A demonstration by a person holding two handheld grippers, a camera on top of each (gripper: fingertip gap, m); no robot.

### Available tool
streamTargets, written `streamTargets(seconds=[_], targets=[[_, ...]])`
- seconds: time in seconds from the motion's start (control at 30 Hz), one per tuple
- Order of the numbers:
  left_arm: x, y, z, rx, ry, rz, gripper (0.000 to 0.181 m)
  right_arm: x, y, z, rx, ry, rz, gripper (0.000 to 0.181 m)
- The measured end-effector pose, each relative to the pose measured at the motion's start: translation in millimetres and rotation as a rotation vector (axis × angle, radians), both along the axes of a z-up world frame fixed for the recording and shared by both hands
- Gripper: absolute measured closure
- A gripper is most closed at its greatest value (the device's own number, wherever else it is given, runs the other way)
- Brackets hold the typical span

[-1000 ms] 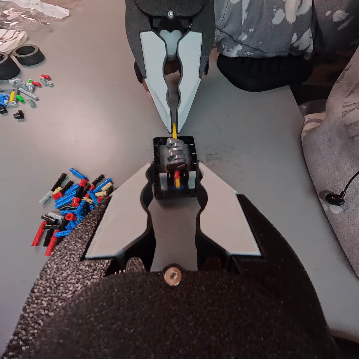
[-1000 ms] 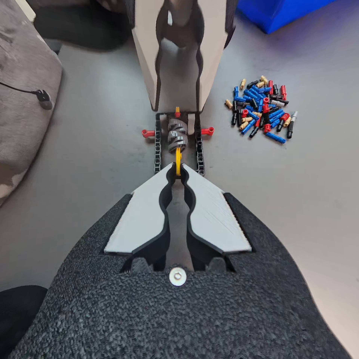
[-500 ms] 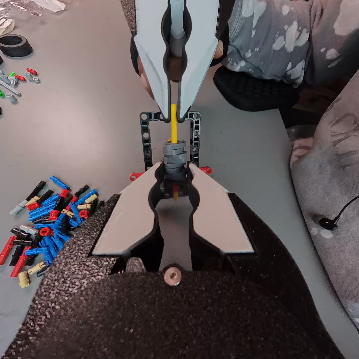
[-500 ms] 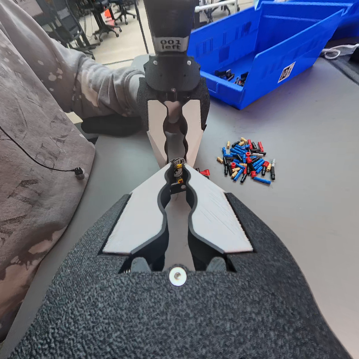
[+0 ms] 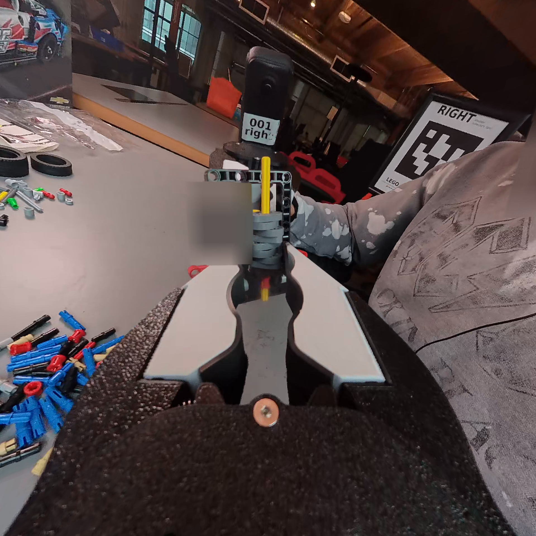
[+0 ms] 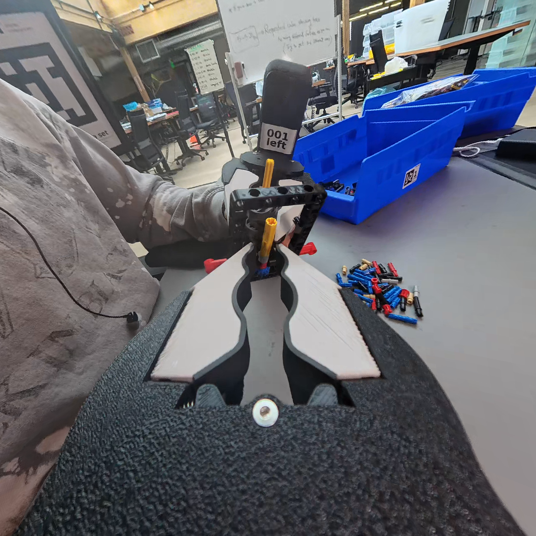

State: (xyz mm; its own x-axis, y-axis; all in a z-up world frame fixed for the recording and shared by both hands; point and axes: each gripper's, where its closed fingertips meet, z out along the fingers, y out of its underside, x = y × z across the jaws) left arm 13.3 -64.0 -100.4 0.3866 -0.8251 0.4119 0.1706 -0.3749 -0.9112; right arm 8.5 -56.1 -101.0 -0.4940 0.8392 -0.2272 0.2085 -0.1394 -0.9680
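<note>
Left gripper (image 5: 262, 268) pinches the black frame (image 5: 285, 200), now raised upright off the table (image 5: 116, 246) – a second ago it lay flat. Right gripper (image 6: 265, 249) clamps the frame's bottom around the yellow axle (image 6: 268, 235); pins (image 6: 380, 290) lie beside.

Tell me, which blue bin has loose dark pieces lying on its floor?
The nearer blue bin, beside the pile of small pegs. The farther blue bin holds a filled clear bag instead.
</note>
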Motion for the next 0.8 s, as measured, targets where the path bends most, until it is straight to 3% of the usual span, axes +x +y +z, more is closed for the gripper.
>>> streamTargets(seconds=[0.17, 0.33, 0.43, 0.5, 0.63, 0.7, 0.8], targets=[[4.3, -5.8, 0.9, 0.013, 0.0, -0.035, 0.159, -3.3, -6.8, 0.1, -0.107, 0.014, 0.04, 0.17], [2.7, -5.2, 4.4, 0.006, -0.024, -0.027, 0.16, -4.3, -4.9, 3.8, -0.098, 0.047, 0.019, 0.172], [-2.7, -0.1, 4.5, 0.009, -0.008, 0.027, 0.158, -5.8, 1.4, 5.3, -0.123, 0.057, -0.011, 0.175], [-10.4, 3.3, 6.4, 0.019, 0.004, 0.07, 0.147, -5.3, 5.7, 6.3, -0.121, 0.061, -0.028, 0.175], [-16.9, 6.7, 0.6, 0.011, 0.06, 0.104, 0.157, -5.9, 3.0, 4.0, -0.102, 0.056, -0.025, 0.175], [-18.6, 9.4, -2.0, 0.003, 0.072, 0.124, 0.144, -6.6, 2.7, 3.7, -0.115, 0.06, -0.026, 0.176], [-13.1, 7.2, -2.8, -0.007, 0.059, 0.094, 0.102, -5.2, 1.5, 7.8, -0.132, 0.08, -0.015, 0.175]])
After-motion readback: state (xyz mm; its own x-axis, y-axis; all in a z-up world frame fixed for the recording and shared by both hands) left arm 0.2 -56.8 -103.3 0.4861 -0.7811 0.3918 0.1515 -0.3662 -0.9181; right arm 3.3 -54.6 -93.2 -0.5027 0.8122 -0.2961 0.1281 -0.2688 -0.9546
